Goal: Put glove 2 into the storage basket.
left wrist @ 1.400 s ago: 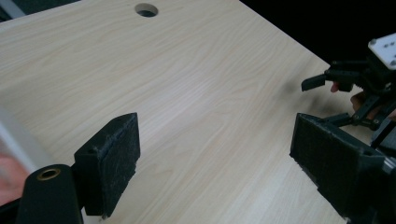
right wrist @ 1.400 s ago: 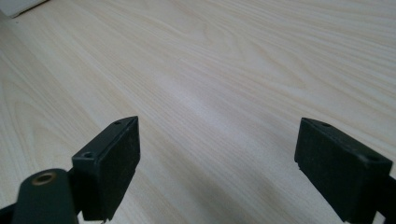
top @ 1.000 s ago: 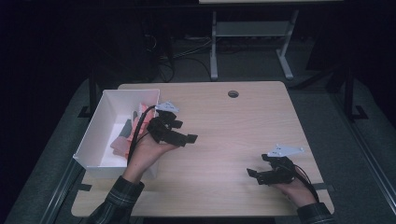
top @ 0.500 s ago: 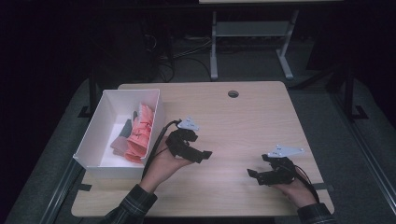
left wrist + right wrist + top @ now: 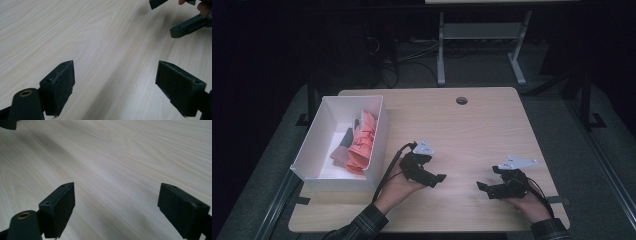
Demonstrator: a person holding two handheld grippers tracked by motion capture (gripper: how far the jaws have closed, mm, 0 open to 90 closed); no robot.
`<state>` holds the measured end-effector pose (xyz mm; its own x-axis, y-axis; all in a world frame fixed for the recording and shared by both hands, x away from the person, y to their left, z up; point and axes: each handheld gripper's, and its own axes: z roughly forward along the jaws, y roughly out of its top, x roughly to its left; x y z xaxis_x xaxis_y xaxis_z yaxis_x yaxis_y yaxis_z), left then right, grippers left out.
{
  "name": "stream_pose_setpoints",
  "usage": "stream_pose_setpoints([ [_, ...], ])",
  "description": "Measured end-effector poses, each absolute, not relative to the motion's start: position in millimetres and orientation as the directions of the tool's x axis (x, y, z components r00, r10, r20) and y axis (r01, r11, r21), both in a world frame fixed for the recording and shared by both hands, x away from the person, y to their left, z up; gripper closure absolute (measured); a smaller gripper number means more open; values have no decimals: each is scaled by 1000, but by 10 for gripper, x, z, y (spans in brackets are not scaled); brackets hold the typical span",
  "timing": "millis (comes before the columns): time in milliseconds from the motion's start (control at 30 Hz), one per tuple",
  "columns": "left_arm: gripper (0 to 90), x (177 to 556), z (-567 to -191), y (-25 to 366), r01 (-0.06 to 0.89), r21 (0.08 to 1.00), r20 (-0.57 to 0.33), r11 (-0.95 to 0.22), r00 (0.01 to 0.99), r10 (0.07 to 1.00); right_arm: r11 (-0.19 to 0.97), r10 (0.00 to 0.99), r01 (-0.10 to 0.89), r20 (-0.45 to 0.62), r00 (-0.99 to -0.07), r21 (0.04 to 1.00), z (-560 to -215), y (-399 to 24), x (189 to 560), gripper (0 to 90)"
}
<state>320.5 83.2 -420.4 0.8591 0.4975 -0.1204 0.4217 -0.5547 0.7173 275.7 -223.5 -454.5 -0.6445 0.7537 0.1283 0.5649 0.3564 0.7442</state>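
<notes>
My left gripper [image 5: 438, 178] rests low over the wooden table [image 5: 472, 130], right of the white box [image 5: 314, 145], pointing right. Its jaws stand wide apart with bare wood between them; the left gripper [image 5: 115, 80] is open and empty. My right gripper [image 5: 483, 187] sits near the table's front right, pointing left toward the other one. The right gripper [image 5: 116, 202] is open too, nothing between its pads. In the left gripper view the right gripper's black fingers [image 5: 187, 25] show at the top right. The box holds folded salmon-pink cloth [image 5: 363, 140] and a grey piece [image 5: 343, 149].
A round cable hole [image 5: 461, 100] lies near the table's far edge. Beyond the table stand the legs of a white frame [image 5: 479, 50] and cables on the dark floor. The box lies along the table's left edge.
My left hand has moved from beside the box to the right and down toward the table's front middle. The right hand has stayed put.
</notes>
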Motion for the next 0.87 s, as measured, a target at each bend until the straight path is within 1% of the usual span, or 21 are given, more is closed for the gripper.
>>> stream_pose_setpoints([
  [200, 153, 3206, -4326, 826, 417, 724, -116, -549, 859, 499, 362, 753, 561, 121, -646, 745, -4557, -2244, 2759, 139],
  [500, 152, 3177, -4481, 759, 401, 694, -102, -598, 877, 470, 374, 744, 563, 124, -657, 737, -4576, -2216, 2758, 139],
  [600, 152, 3182, -4501, 758, 393, 679, -89, -620, 883, 461, 379, 742, 560, 119, -659, 737, -4582, -2206, 2760, 139],
  [867, 153, 3184, -4516, 752, 404, 680, -101, -612, 878, 468, 373, 746, 563, 123, -654, 738, -4580, -2223, 2761, 139],
])
